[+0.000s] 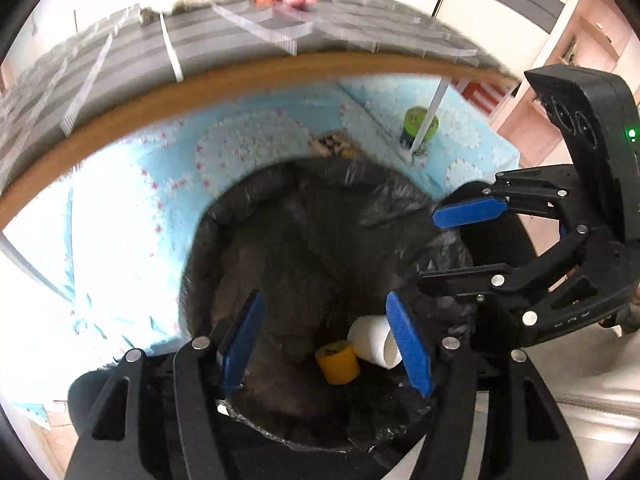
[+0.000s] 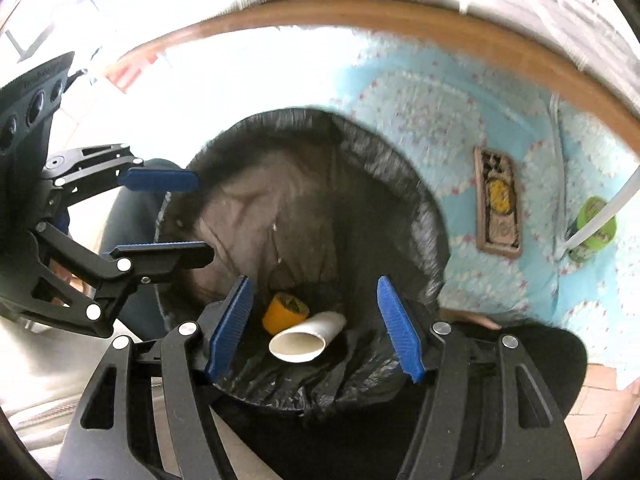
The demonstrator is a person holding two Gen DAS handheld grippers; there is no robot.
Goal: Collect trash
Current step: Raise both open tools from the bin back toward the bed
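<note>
A round bin (image 1: 216, 208) (image 2: 404, 172) lined with a black bag stands on the floor right under both grippers. At its bottom lie a white paper cup (image 1: 374, 340) (image 2: 304, 340) on its side and a small yellow cup (image 1: 338, 362) (image 2: 284, 312), touching each other. My left gripper (image 1: 326, 344) (image 2: 200, 216) hangs open over the bin with nothing between its blue pads. My right gripper (image 2: 316, 328) (image 1: 452, 246) is open too, beside it over the bin's other side, and holds nothing. A green can (image 1: 418, 130) (image 2: 592, 228) and a flat brown packet (image 1: 332, 144) (image 2: 498, 208) lie on the floor beyond the bin.
The floor under the bin has a light blue patterned mat (image 1: 248, 148) (image 2: 440, 92). A wooden table edge (image 1: 240, 76) (image 2: 360, 12) arcs above it, with a white table leg (image 1: 430, 116) next to the green can. Pale tiles (image 2: 600, 400) show at the right.
</note>
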